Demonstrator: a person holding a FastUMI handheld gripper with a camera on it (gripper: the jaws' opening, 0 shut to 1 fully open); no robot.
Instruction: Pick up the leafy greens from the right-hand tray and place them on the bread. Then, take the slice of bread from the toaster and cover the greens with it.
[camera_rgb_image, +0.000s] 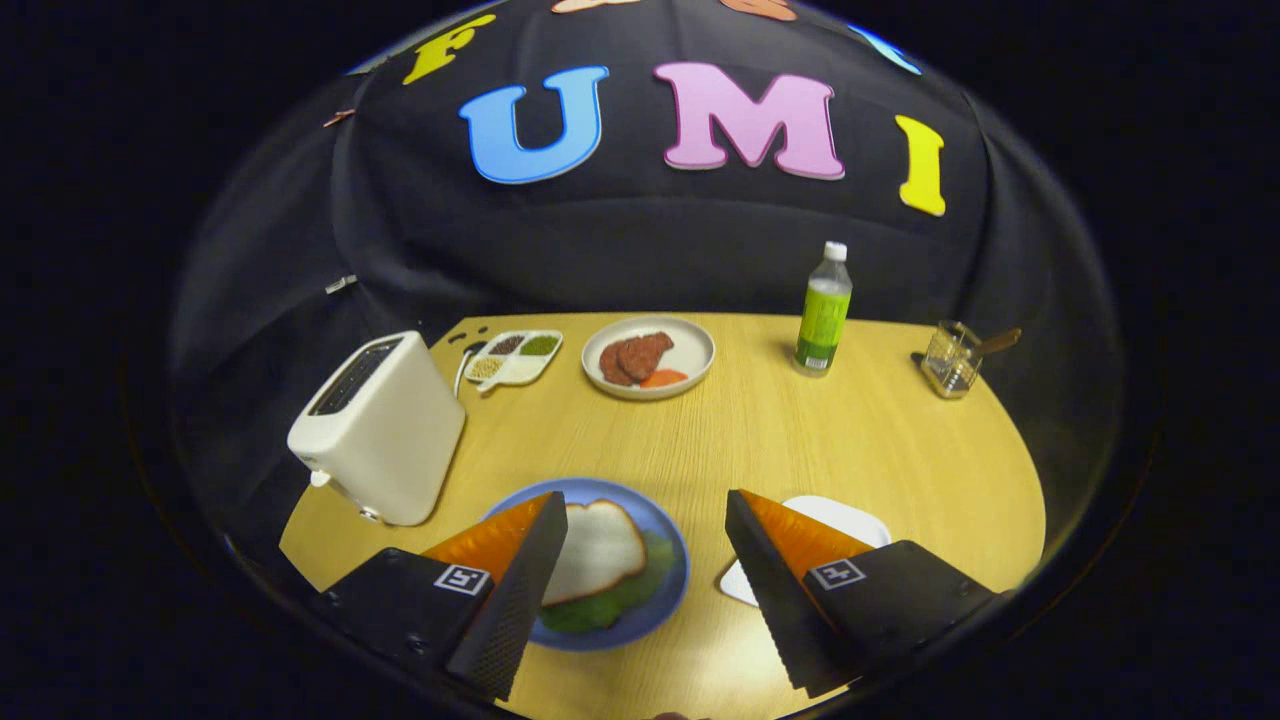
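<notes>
On the blue plate (660, 530) lies a slice of bread (600, 550) on top of leafy greens (620, 600), whose green edge shows under its near and right sides. The plate sits partly behind my left finger (520, 590). My gripper (645, 510) hovers open above the table with nothing between its fingers. The white tray (850, 520) lies behind my right finger (780, 580), and its visible part is bare. The white toaster (380, 430) stands to the left of the plate; its top slots look dark and I cannot tell what is inside.
At the back of the wooden table (780, 450) stand a white plate with meat slices and something orange (648, 357), a divided dish of beans (515, 355), a green-labelled bottle (824, 312) and a glass cup with a wooden-handled tool (955, 358).
</notes>
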